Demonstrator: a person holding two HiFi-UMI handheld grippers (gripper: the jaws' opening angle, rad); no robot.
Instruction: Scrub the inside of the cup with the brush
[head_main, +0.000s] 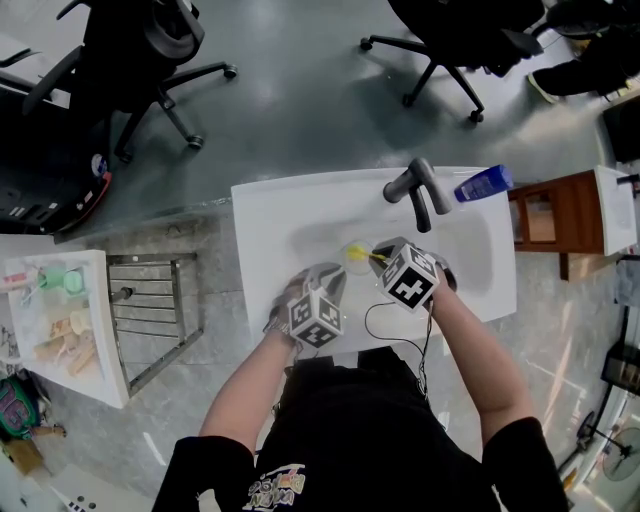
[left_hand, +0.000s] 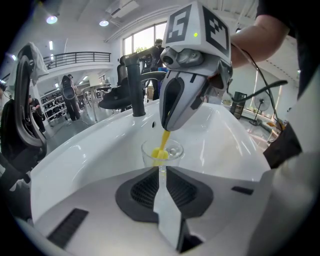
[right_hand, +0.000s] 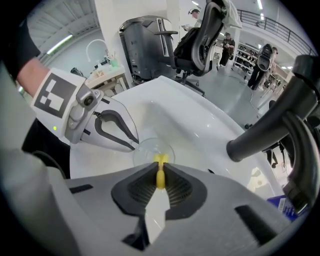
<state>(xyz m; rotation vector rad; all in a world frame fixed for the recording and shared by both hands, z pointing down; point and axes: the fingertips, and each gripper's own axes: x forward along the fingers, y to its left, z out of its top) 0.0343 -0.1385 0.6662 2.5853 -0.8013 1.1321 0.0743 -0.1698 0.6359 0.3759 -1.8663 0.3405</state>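
A clear glass cup (head_main: 352, 262) stands in the white sink (head_main: 268, 228). My left gripper (head_main: 322, 300) comes at it from the near side. In the left gripper view its jaws (left_hand: 161, 172) are shut on the near wall of the cup (left_hand: 172, 149). A yellow brush (left_hand: 161, 148) reaches down into the cup from above. My right gripper (head_main: 385, 258) is shut on the brush's handle (right_hand: 160, 176) and points steeply down over the cup (right_hand: 150, 148). The brush head sits inside the glass. In the right gripper view the left gripper (right_hand: 134, 146) shows at the cup's left rim.
A dark grey faucet (head_main: 415, 190) stands at the sink's far edge, with a blue bottle (head_main: 484, 183) beside it. A metal rack (head_main: 150, 310) and a white shelf lie left, a wooden stand (head_main: 560, 215) right. Office chairs stand beyond the sink.
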